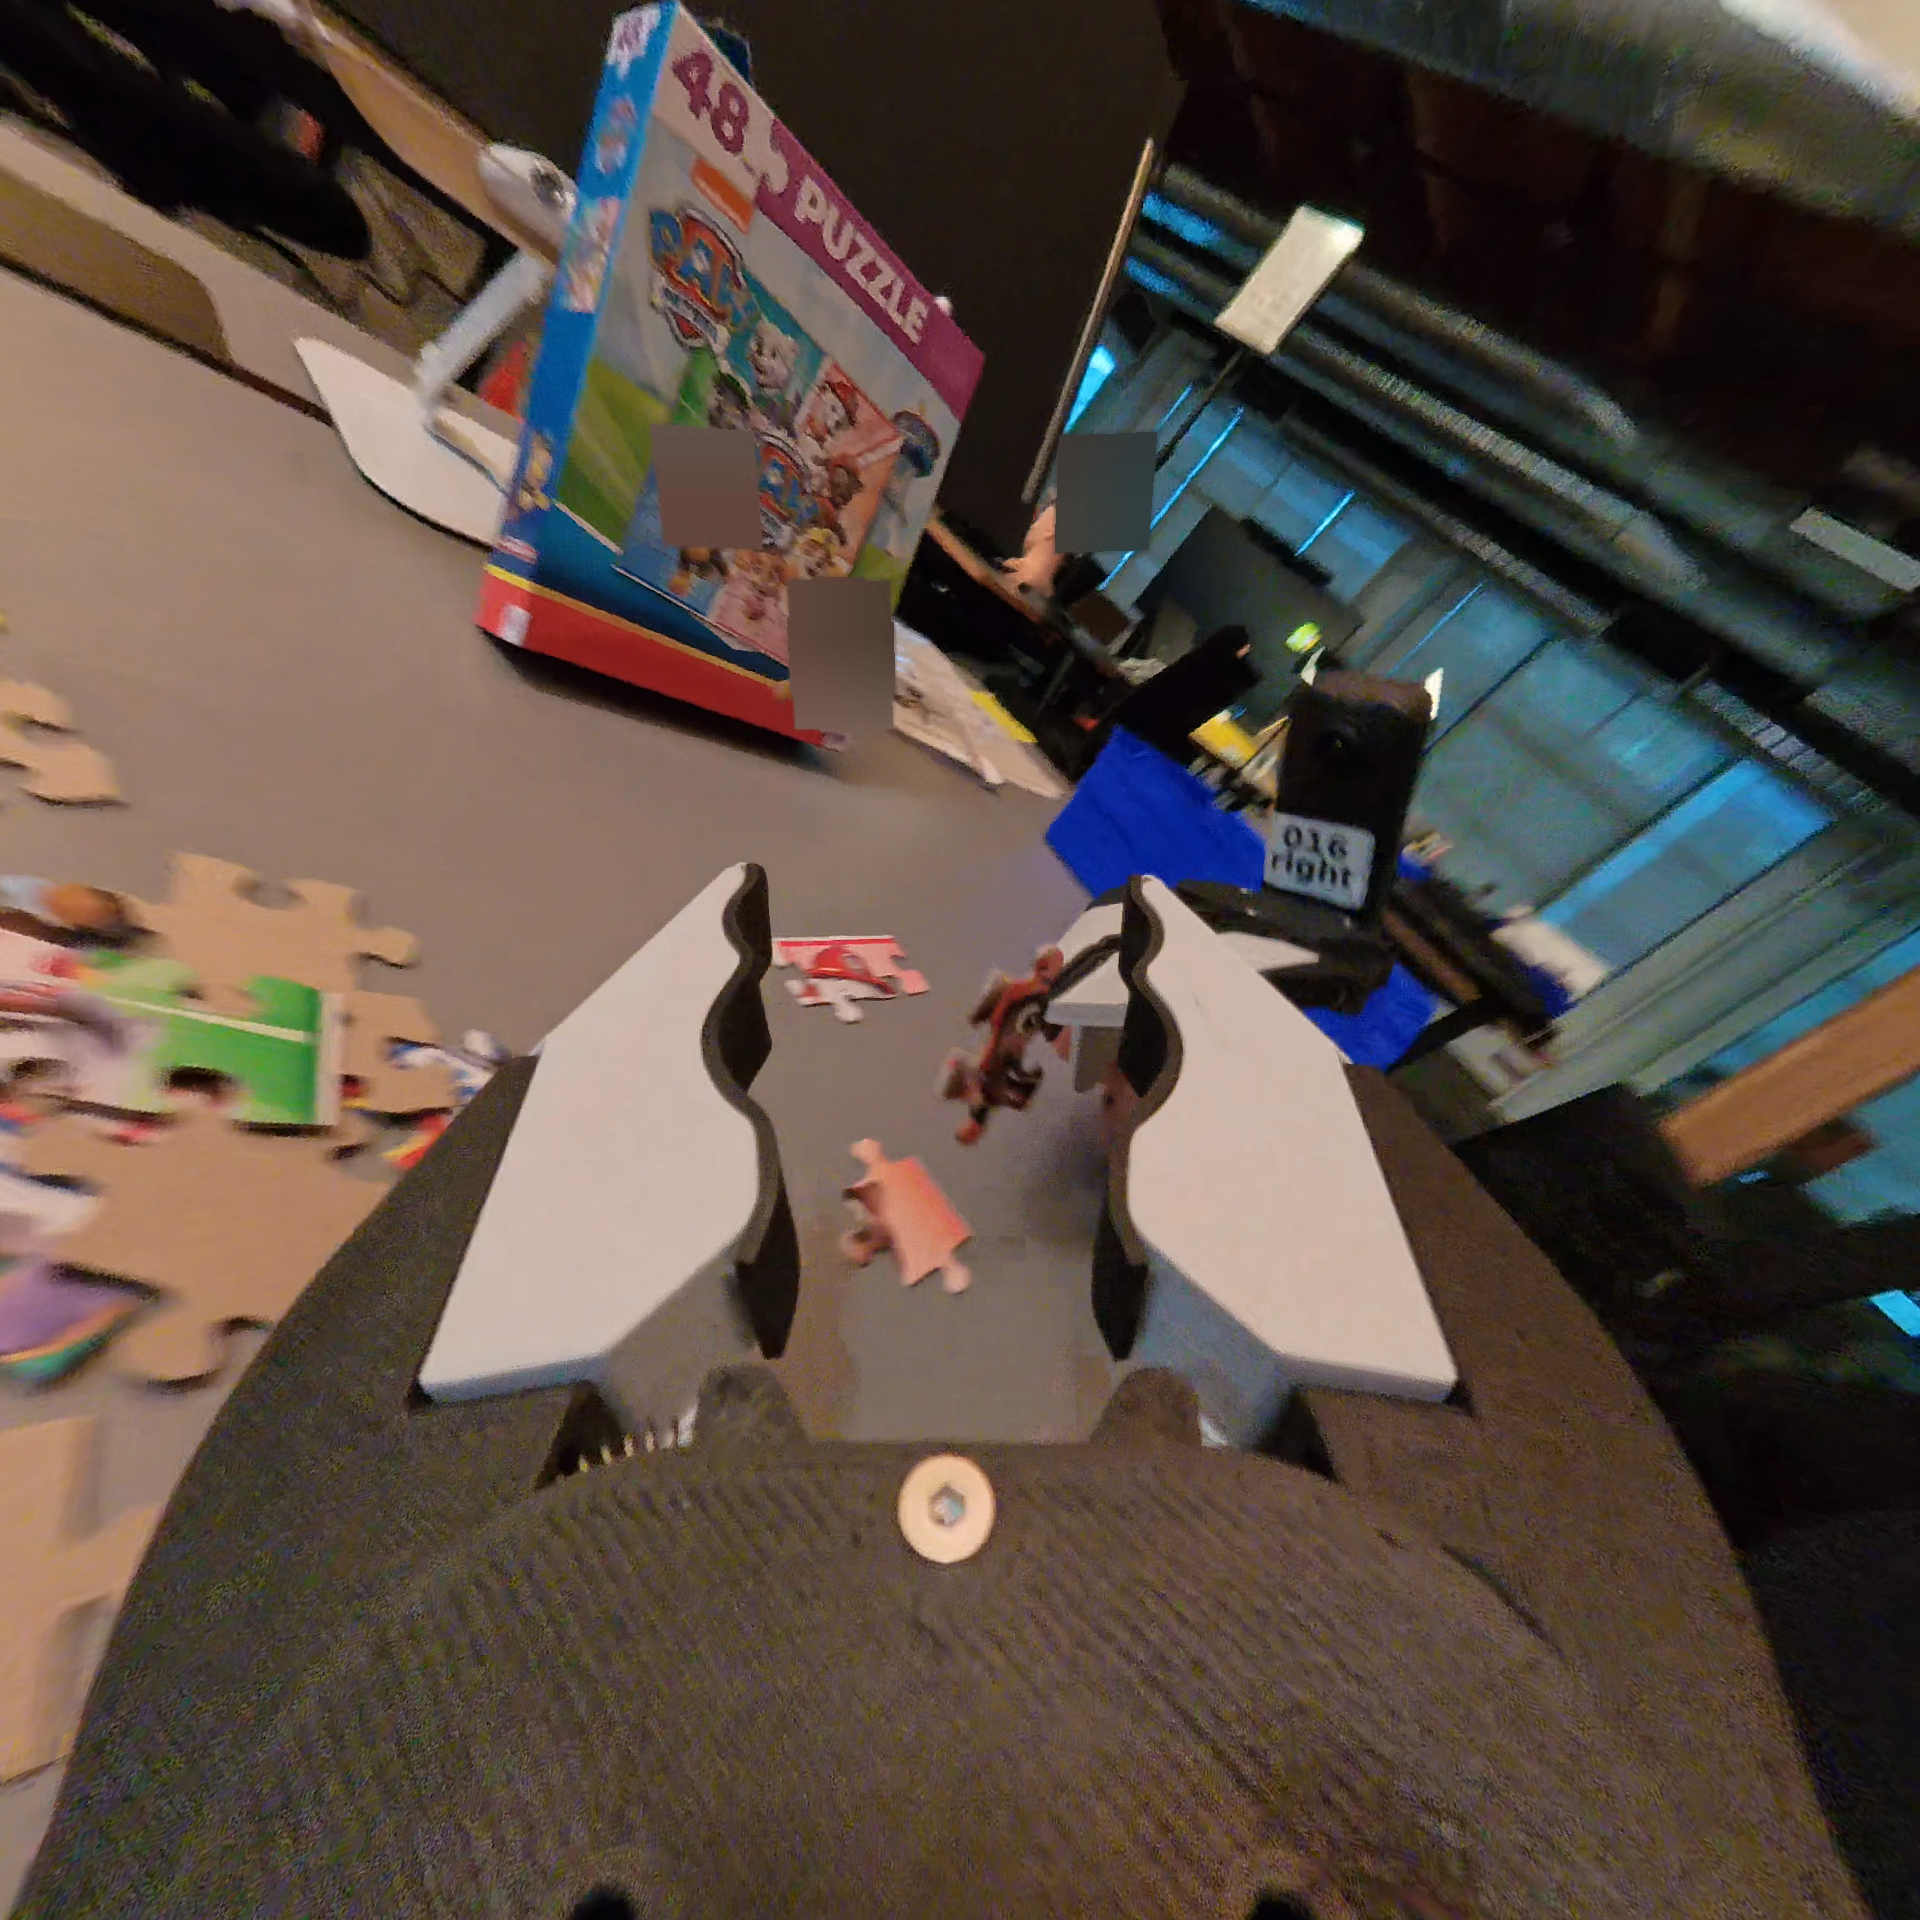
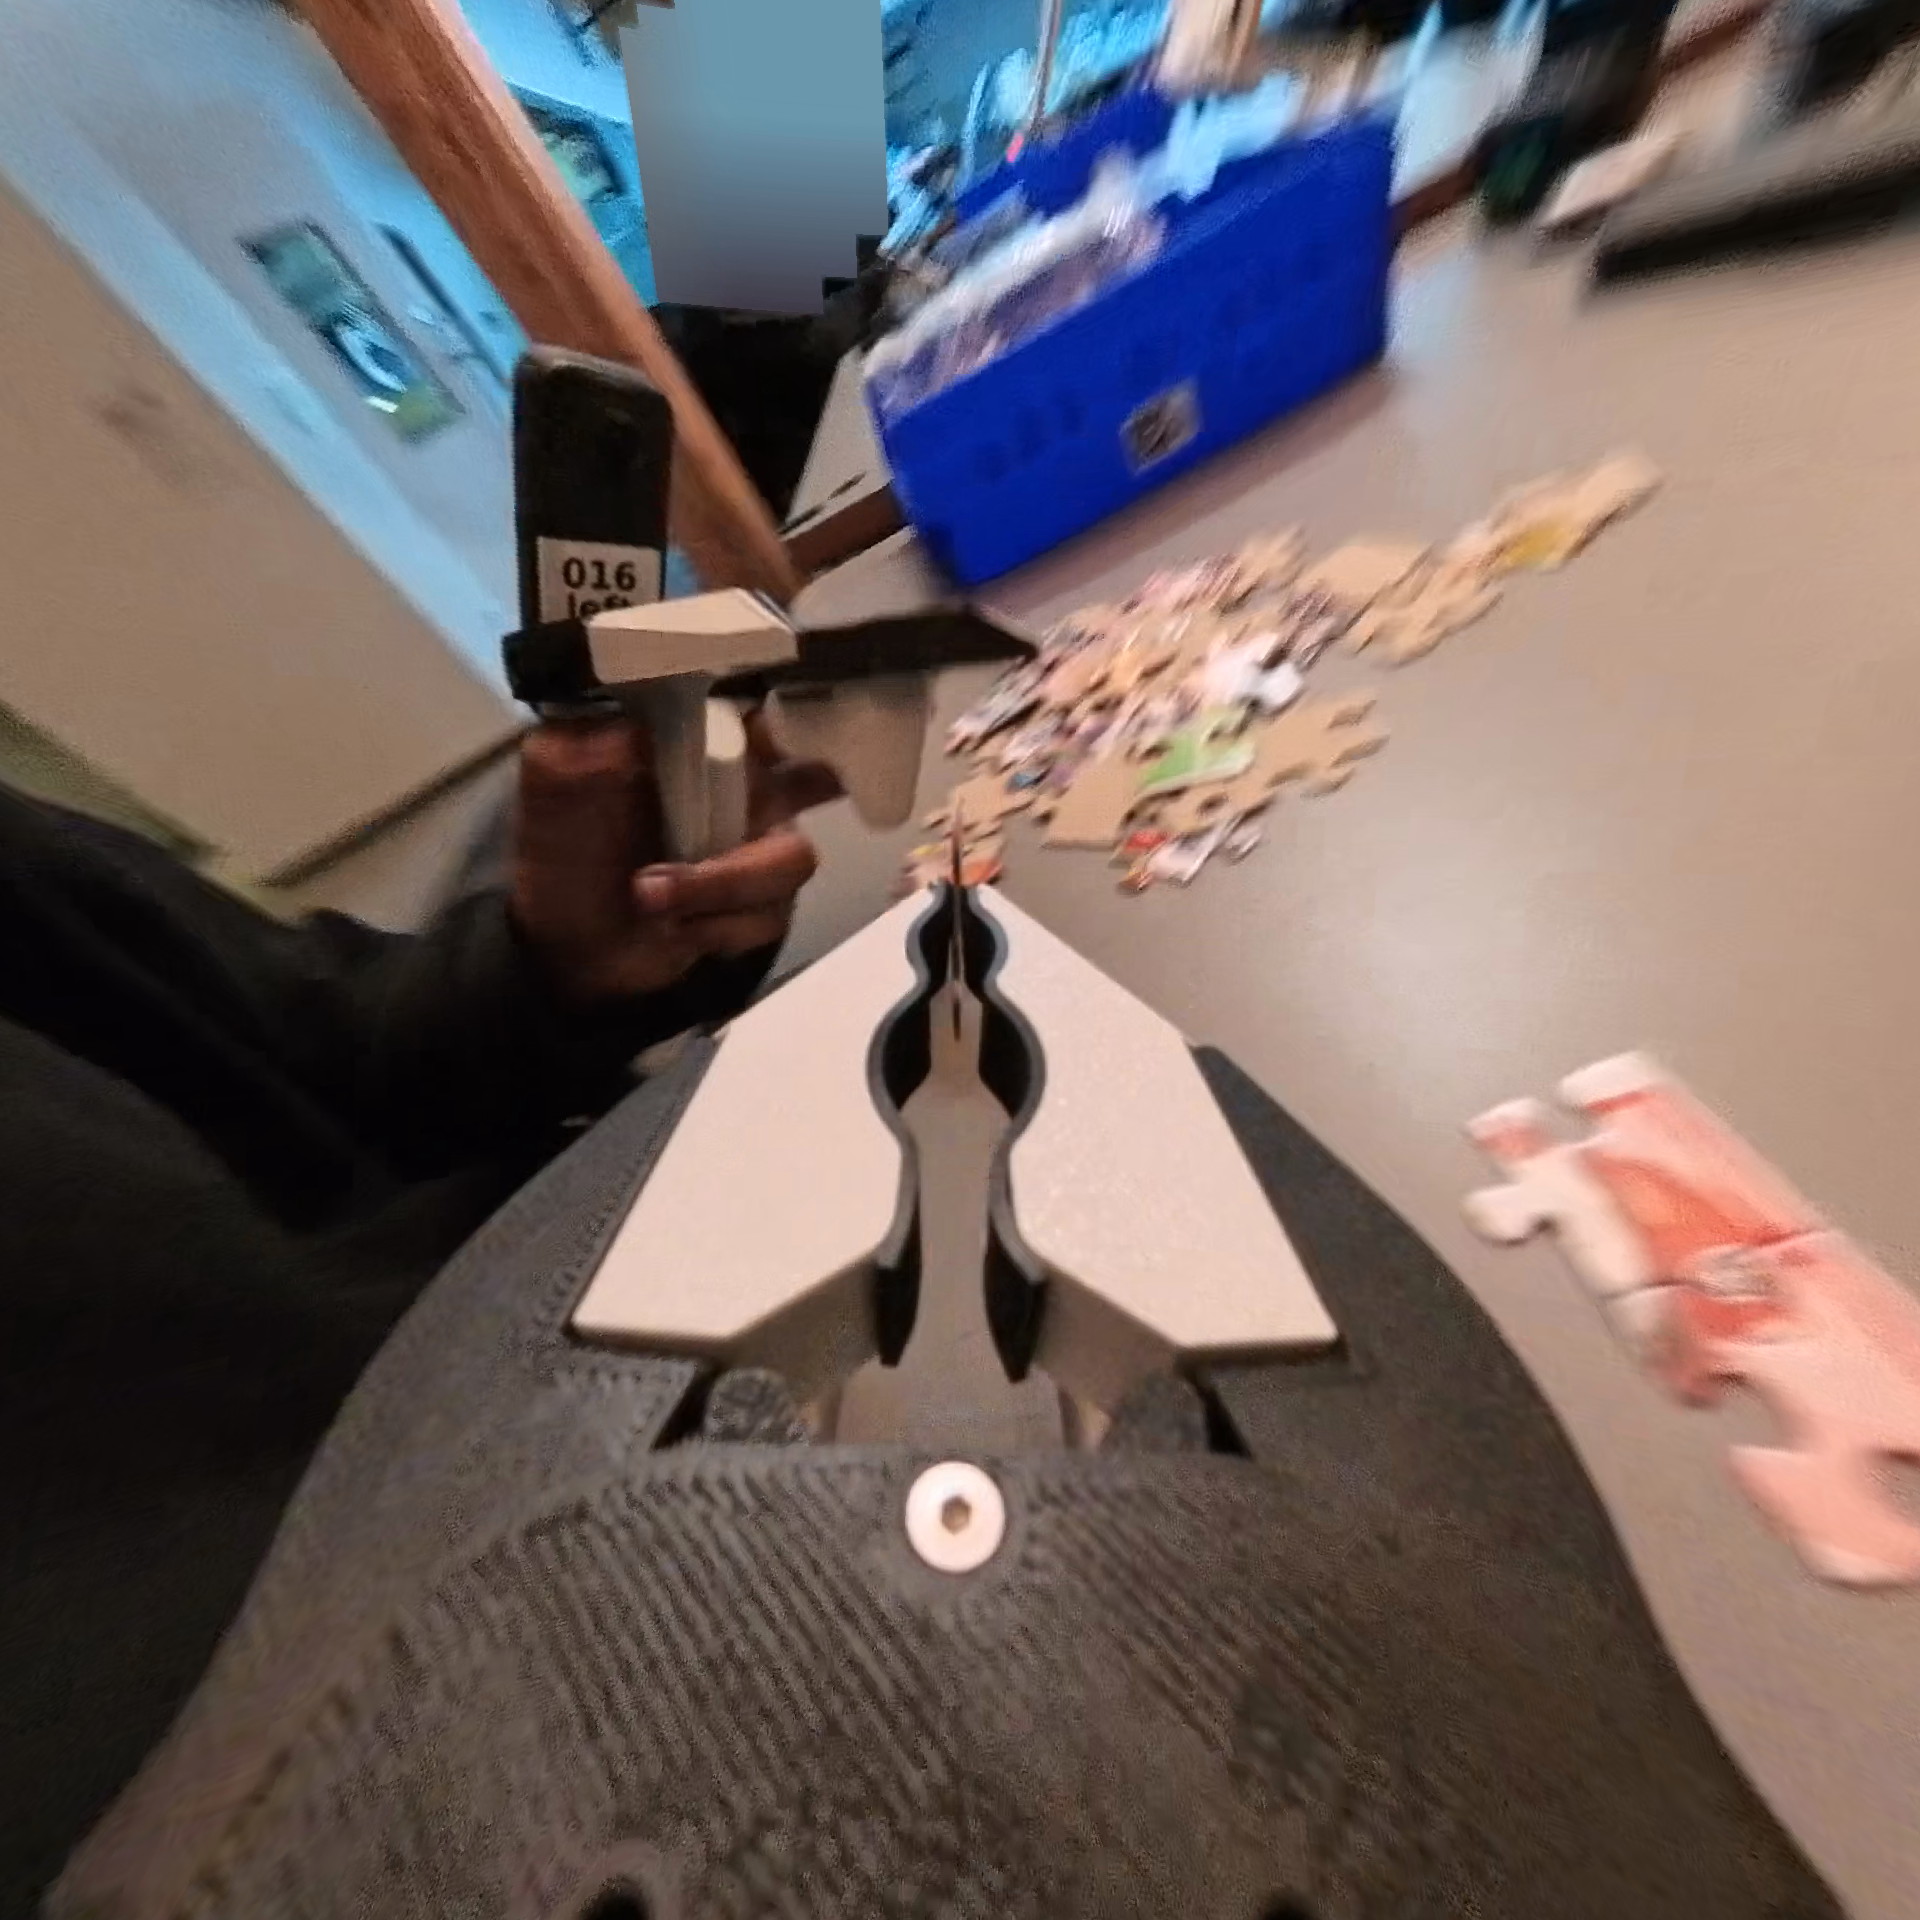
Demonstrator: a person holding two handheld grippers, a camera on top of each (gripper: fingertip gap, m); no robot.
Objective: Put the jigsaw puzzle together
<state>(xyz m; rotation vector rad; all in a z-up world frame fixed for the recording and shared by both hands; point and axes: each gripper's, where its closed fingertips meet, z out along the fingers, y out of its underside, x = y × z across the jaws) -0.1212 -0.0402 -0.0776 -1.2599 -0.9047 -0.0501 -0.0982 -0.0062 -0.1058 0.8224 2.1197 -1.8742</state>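
My left gripper (image 1: 945,883) is open and empty, low over the grey table (image 1: 312,644). A pink puzzle piece (image 1: 909,1216) and a red-and-white piece (image 1: 847,971) lie flat on the table between its spread fingers, touching neither. My right gripper (image 2: 954,896) is shut on a brown-and-red puzzle piece (image 2: 954,935), seen edge-on between the pads. The left wrist view shows that piece (image 1: 1003,1049) held upright at the right gripper's fingertips (image 1: 1086,987), just inside my left gripper's right finger. The left gripper (image 2: 707,665), in a person's hand, also shows in the right wrist view.
A heap of loose and partly joined puzzle pieces (image 1: 208,1039) lies to the left; it also shows in the right wrist view (image 2: 1195,727). The puzzle box (image 1: 748,395) stands upright at the back. A blue bin (image 2: 1132,416) sits at the table's far side. Joined pink-red pieces (image 2: 1714,1299) lie to the right. My hands' fingertips stand some 6 centimetres from each other.
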